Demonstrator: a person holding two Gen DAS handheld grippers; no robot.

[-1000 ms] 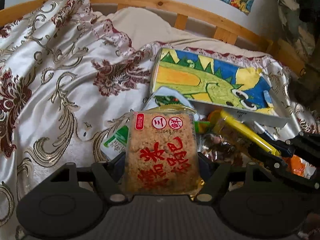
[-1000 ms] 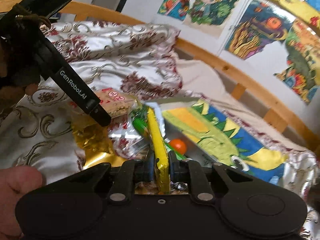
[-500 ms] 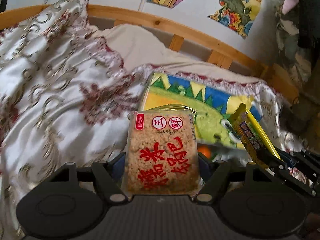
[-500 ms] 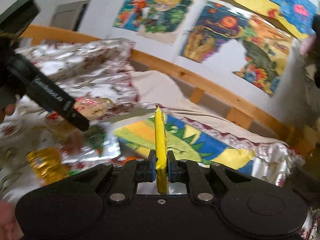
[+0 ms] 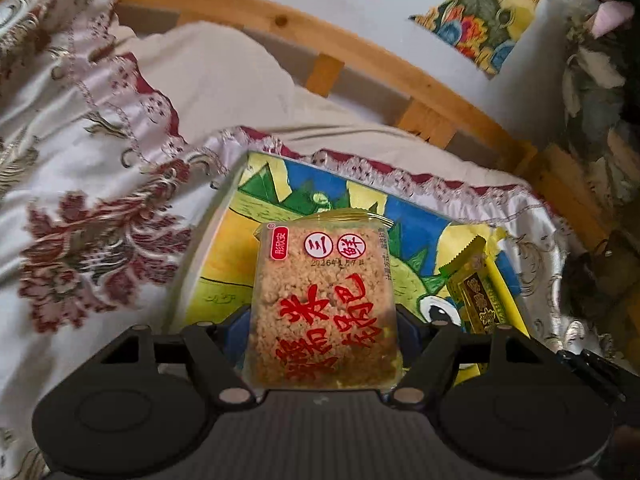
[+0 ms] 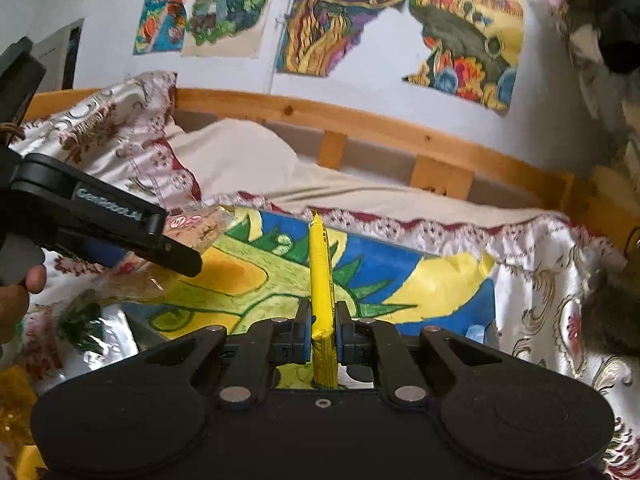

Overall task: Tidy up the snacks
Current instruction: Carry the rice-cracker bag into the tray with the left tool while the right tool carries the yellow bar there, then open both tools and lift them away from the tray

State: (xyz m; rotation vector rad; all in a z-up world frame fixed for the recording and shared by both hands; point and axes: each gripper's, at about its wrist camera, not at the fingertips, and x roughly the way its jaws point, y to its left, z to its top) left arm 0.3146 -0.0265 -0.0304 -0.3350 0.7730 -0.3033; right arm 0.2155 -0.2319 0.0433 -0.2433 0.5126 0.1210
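Only the right view shows the wall's four posters (image 6: 348,16) and loose snacks (image 6: 80,320) on the bed (image 6: 540,280). The left tongs (image 5: 322,320) clamp one rice cake pack (image 5: 324,304) above the painted box (image 5: 224,264). The right tongs (image 6: 322,328) pinch one yellow bar (image 6: 320,272), edge-on here, label visible in the left view.
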